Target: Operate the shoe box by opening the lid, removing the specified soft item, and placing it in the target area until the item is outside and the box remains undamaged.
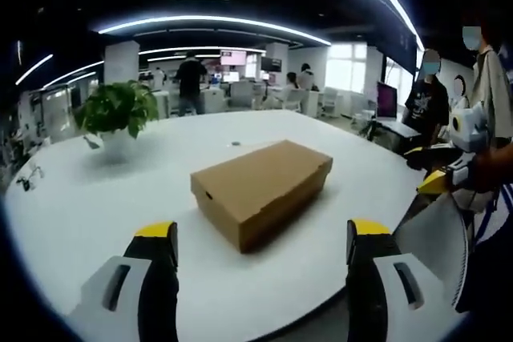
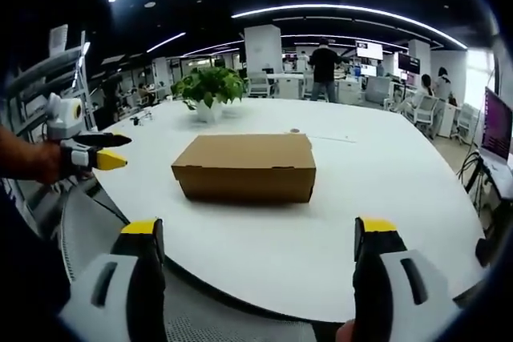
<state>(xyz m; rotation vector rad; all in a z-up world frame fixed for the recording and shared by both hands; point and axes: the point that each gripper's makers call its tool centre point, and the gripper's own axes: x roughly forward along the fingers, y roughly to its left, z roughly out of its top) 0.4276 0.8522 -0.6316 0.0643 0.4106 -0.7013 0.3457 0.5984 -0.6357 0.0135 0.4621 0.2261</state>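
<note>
The shoe box (image 1: 260, 190) sits with its lid down near the middle of the white desk (image 1: 96, 206), a potted plant (image 1: 119, 111) beyond it. Left claw (image 1: 263, 250) and right claw (image 2: 260, 246) hover released, empty, short of the box.

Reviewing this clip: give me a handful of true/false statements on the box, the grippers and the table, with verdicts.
1. The shoe box has its lid shut. True.
2. The left gripper is clamped on the box. False: its jaws stand wide apart, short of the box.
3. A potted plant stands on the white table beyond the box. True.
4. The right gripper holds a soft item. False: its jaws are open with nothing between them.
5. The box sits on a chair. False: it rests on the table.
</note>
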